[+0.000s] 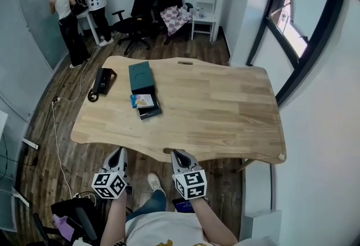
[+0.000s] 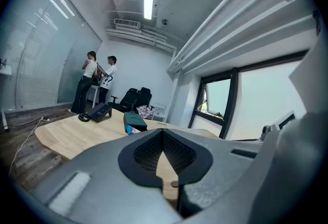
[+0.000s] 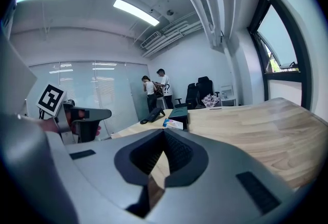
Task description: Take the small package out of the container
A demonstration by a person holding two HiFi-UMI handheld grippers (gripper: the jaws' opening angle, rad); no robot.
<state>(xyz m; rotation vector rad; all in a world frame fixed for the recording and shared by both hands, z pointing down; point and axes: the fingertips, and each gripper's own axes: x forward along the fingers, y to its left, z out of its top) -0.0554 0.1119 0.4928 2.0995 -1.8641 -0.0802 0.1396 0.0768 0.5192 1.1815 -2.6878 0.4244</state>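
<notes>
While left gripper (image 1: 117, 155) and right gripper (image 1: 180, 156) hang closed (empty) — the small package (image 1: 143, 101) lies well apart.

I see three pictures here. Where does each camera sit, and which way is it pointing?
Head view: on the person's head, facing steeply down at the wooden table; shows the left gripper, right gripper, forearms.
Left gripper view: rides that gripper, looking along its shut fingers across the table toward the dark green box.
Right gripper view: rides that gripper, looking along its shut fingers; the left gripper shows at left.
Shared: all three show the table and the dark green box.
</notes>
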